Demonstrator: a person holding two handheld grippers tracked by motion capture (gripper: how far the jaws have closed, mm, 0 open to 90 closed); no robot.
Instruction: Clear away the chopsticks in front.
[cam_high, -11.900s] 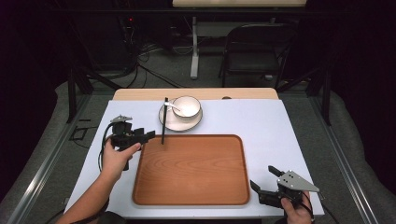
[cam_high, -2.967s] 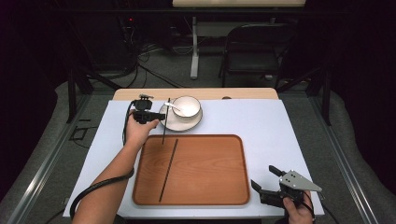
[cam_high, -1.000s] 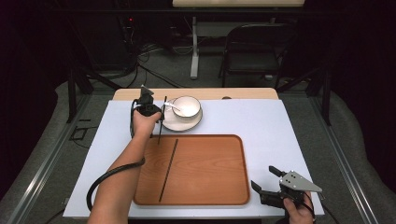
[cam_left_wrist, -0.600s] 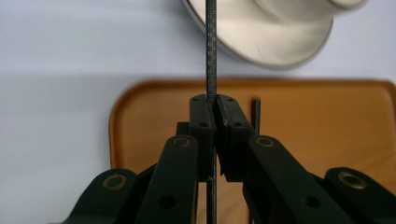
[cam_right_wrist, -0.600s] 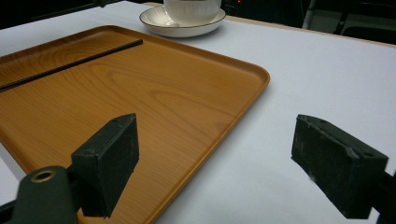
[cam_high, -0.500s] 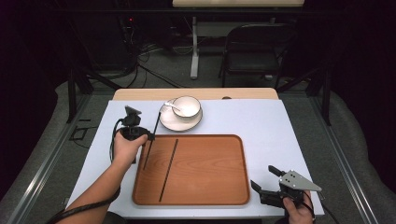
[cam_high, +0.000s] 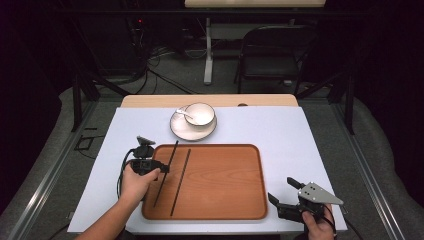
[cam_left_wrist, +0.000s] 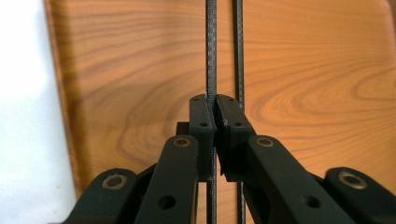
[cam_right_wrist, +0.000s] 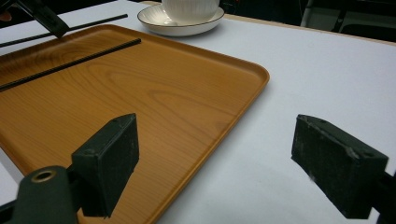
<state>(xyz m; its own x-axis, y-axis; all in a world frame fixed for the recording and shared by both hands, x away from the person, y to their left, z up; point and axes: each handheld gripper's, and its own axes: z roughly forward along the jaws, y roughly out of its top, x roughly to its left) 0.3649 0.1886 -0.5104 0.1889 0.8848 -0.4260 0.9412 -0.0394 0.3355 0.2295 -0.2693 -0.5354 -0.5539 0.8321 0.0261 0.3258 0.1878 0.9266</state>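
**Holding one chopstick over the tray**

Gripping a black chopstick (cam_high: 165, 172), the left gripper (cam_high: 159, 168) has its jaws closed tight on it above the left part of the wooden tray (cam_high: 225, 210). Whether the stick's lower end touches the tray I cannot tell. A second chopstick (cam_high: 180, 181) lies just beside it on the tray. The right gripper (cam_high: 280, 192) rests wide open near the tray's right corner, holding nothing.

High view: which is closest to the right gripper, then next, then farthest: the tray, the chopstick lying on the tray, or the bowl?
1. Tray: its near right corner is just left of the right gripper.
2. Chopstick lying on the tray: on the tray's left part.
3. Bowl: on its saucer behind the tray.
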